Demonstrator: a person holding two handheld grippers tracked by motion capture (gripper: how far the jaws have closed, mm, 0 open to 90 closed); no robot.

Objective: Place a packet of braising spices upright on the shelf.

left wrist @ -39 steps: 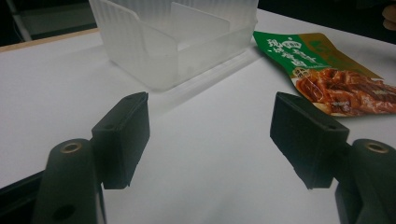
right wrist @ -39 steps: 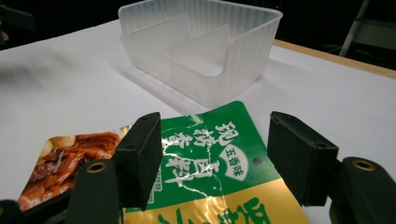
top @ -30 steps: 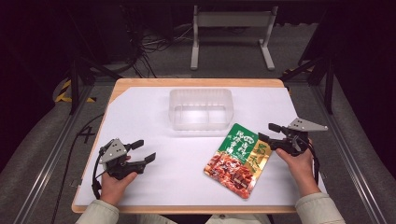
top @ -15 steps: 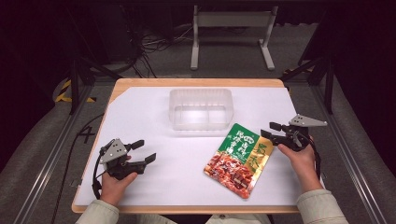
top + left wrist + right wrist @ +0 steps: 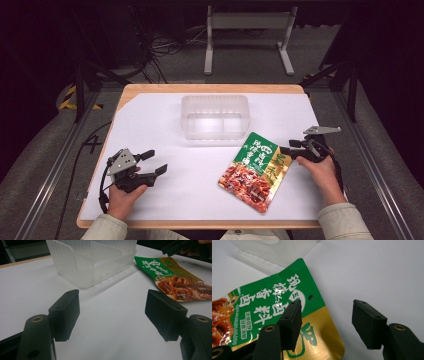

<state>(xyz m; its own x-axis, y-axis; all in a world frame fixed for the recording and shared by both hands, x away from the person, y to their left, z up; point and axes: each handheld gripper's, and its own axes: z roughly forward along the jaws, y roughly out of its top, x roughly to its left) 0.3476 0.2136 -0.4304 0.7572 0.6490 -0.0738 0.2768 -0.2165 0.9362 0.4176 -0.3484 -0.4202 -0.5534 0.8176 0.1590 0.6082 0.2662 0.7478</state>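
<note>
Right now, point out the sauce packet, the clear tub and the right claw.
sauce packet [image 5: 254, 172], high view, middle of its printed face
clear tub [image 5: 215, 102], high view, far rim
right claw [image 5: 290, 149], high view, between its tips

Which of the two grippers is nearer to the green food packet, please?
The right. The right gripper sits at the green food packet, open at its right edge with one of its fingers over it. The left gripper rests well off to the packet's left.

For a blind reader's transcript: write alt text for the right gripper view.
The right gripper hangs open over the top edge of a green and gold food pouch with white Chinese lettering, lying flat on the white tabletop. The clear plastic container stands just beyond it.
</note>
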